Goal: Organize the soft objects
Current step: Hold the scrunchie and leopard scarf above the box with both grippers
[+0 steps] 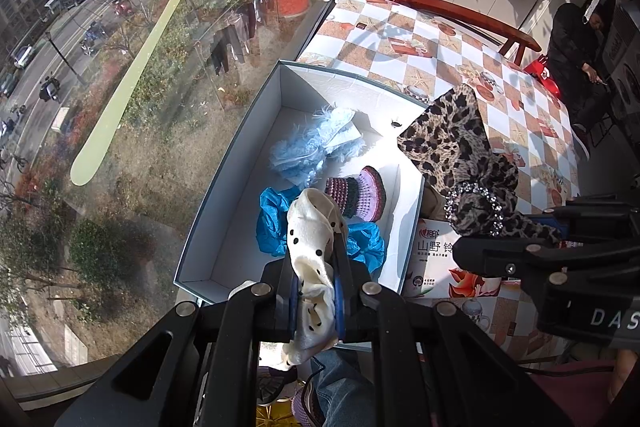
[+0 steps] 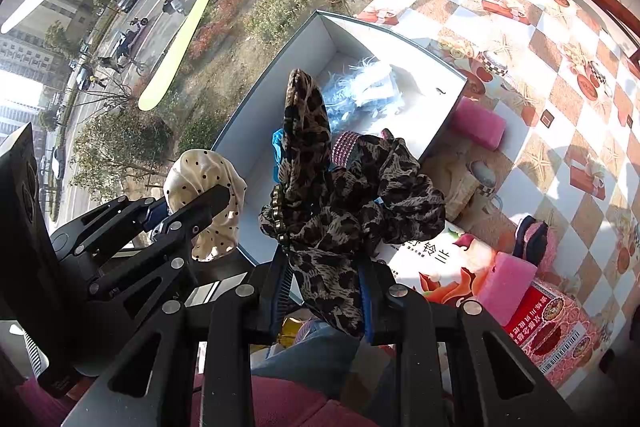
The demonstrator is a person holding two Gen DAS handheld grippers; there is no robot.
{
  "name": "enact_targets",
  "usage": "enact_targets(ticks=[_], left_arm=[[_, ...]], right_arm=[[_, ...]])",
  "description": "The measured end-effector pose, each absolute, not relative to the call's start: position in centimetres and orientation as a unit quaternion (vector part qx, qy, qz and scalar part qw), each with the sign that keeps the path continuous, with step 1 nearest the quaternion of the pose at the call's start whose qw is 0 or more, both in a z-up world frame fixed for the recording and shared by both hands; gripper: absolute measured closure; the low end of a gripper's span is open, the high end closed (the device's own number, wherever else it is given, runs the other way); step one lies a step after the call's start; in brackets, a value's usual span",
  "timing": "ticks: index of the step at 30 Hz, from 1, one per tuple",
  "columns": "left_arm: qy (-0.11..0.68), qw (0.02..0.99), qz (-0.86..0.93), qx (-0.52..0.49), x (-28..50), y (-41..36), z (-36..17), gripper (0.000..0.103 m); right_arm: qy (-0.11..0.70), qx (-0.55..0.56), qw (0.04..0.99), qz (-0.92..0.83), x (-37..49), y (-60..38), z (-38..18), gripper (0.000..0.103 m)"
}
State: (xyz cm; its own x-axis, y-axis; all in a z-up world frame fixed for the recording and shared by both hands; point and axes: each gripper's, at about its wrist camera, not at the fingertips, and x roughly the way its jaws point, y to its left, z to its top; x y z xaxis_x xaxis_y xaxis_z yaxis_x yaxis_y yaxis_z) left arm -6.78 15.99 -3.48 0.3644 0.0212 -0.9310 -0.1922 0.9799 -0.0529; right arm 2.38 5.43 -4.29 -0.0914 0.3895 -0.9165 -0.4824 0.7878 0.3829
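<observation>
Gripping silky cream dotted cloth, left gripper angled down over box; right gripper clamps crinkled leopard scrunchie.

Cream dotted cloth: smooth, satiny sheen. Leopard scarf: thin, matt fabric with beaded trim. Box: matt white card inside. Blue fluffy piece: fuzzy. Knitted cuff: coarse yarn. Table: glossy checked oilcloth.
</observation>
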Motion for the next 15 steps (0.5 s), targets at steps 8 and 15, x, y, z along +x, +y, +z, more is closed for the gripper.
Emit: enact_targets(ticks=[8,15], left_arm=[[0.560,0.822,0.065,-0.076,-6.76,16.01,-3.50,0.089],[0.560,0.822,0.065,-0.077,-6.79,16.06,-3.55,0.089]], right_arm=[[0.665,-0.034,0.673,0.324,2.40,5.45,-4.31,0.074],[0.665,-0.035,0.672,0.324,2.38,5.43,-4.31,0.074]])
